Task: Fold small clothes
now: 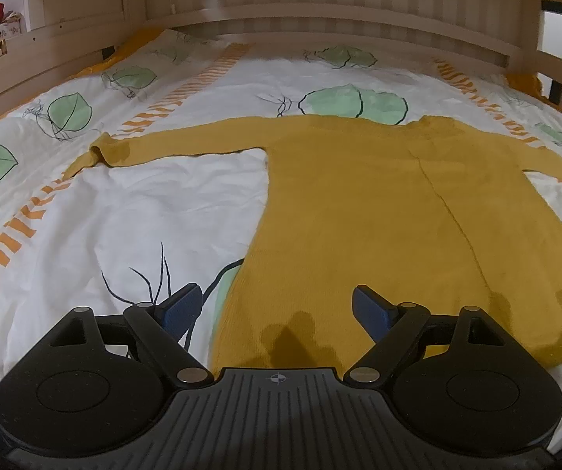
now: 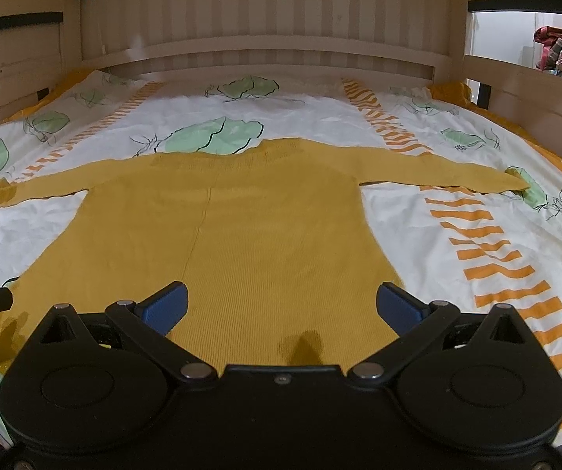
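The sweater (image 2: 241, 235) lies flat on the bed (image 2: 418, 215), both sleeves spread out, its hem just in front of both jaws. The left gripper (image 1: 277, 309) and the right gripper (image 2: 281, 307) have released jaws, holding nothing, above the hem.

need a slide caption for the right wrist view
Open right gripper poised above the hem of a mustard sweater laid flat, sleeves spread, on a leaf-print duvet.
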`<state>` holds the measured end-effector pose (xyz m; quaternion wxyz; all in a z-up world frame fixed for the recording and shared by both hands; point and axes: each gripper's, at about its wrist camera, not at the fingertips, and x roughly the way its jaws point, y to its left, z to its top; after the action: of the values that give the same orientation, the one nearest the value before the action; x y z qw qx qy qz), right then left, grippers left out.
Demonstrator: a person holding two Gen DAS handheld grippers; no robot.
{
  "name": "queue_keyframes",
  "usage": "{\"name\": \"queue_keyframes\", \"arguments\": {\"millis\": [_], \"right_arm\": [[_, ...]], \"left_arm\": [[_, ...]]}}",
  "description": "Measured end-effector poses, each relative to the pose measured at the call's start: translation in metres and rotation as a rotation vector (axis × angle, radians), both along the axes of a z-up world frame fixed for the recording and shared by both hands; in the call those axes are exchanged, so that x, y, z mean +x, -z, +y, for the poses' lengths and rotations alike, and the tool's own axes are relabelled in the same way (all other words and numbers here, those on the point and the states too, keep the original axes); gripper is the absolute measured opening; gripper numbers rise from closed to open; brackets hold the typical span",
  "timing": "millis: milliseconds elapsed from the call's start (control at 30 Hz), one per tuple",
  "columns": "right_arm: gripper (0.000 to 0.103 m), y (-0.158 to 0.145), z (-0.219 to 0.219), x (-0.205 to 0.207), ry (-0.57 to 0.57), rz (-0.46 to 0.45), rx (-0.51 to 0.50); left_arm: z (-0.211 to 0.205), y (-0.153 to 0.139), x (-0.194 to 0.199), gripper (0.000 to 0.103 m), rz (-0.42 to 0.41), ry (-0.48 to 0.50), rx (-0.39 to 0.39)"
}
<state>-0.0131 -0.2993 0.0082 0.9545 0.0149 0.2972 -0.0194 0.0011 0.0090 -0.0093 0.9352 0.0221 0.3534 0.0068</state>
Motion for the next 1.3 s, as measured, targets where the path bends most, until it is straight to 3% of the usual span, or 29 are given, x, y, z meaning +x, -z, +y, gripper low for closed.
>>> {"name": "queue_keyframes", "arguments": {"millis": [800,1133,1300], "right_arm": [[0.102,0.001,0.001,0.003,-0.017,0.028,0.044],[0.102,0.016,-0.001,0.014,0.001,0.145,0.049],[0.102,0.021,-0.010,0.016,0.012,0.183,0.107]], "left_arm": [[0.000,0.003,0.002,0.084,0.050,-0.008,-0.002],[-0.001,0.023,0.016,0.084,0.214,-0.021,-0.042],[-0.002,0.023,0.021,0.084,0.248,-0.066,0.020]]}}
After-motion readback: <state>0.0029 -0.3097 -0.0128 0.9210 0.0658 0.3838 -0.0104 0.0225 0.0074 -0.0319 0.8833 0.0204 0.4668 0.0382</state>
